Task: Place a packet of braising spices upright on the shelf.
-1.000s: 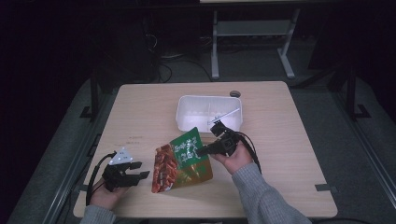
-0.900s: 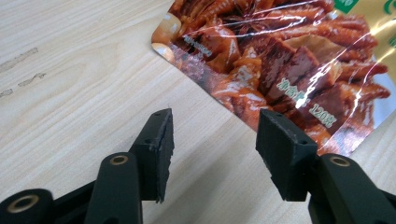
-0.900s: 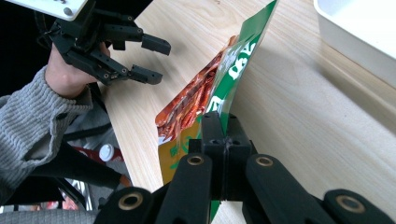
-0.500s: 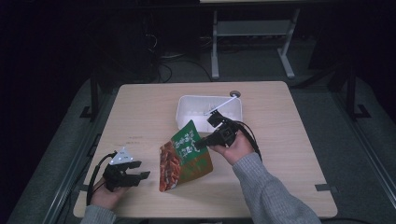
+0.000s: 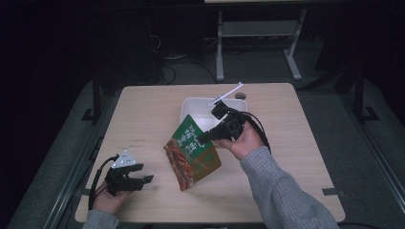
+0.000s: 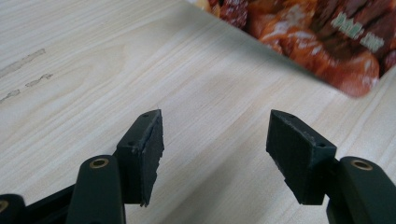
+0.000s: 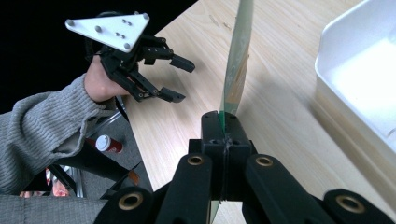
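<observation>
Hanging from the right gripper (image 5: 206,138), clamped on its top edge, the snack bag (image 5: 193,157) sits mid-table just near of the white tray (image 5: 191,106). Left gripper (image 5: 143,180), jaws just opening with nothing between, rests at the near left; the right gripper view shows the bag edge-on.

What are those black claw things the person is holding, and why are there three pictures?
They are grabbing tools, one in each hand, with two black jaws that open and shut like tongs. One picture comes from a camera high above the table. The other two come from small cameras riding on each tool, looking along its jaws. The right tool is shut on the edge of a snack bag and holds it off the table, near a white tub. In its own camera the bag looks thin because you see it edge-on. The left tool holds nothing; its jaws have just been opening.
</observation>
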Tool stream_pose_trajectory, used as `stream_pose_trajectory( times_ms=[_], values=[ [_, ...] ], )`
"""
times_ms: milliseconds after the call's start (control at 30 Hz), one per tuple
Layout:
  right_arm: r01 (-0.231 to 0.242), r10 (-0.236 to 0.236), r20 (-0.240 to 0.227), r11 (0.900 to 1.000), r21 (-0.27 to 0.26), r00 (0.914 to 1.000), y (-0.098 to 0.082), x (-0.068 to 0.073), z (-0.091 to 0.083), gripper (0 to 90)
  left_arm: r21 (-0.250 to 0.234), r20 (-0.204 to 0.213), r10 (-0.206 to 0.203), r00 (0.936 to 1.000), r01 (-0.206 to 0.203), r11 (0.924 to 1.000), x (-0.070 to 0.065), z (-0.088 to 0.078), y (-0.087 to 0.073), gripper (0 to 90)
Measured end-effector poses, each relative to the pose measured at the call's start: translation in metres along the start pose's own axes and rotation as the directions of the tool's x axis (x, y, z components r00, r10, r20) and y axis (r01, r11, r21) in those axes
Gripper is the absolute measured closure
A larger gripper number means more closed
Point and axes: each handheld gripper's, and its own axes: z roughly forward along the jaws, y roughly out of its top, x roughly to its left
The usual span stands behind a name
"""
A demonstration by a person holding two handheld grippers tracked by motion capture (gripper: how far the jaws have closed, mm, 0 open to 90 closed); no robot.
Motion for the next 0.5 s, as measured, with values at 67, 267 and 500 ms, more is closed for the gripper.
stream_pose_trajectory(
  times_ms=[67,267,500],
  values=[
    [0.006,-0.006,0.002,1.0,0.001,1.0,0.003,0.003,-0.004,90.0,-0.001,-0.001,-0.002,1.0,0.002,1.0,0.0,0.0,0.0,36.0],
    [0.027,-0.027,0.026,1.0,-0.003,0.9993,0.011,0.008,-0.014,90.0,0.0,-0.002,0.002,1.0,-0.002,1.0,0.0,0.0,0.0,36.0],
    [0.027,-0.026,0.046,0.999,-0.017,0.9986,0.023,0.009,-0.031,90.0,-0.003,-0.004,-0.001,1.0,0.001,1.0,0.0,0.0,0.0,35.9]
  ],
)
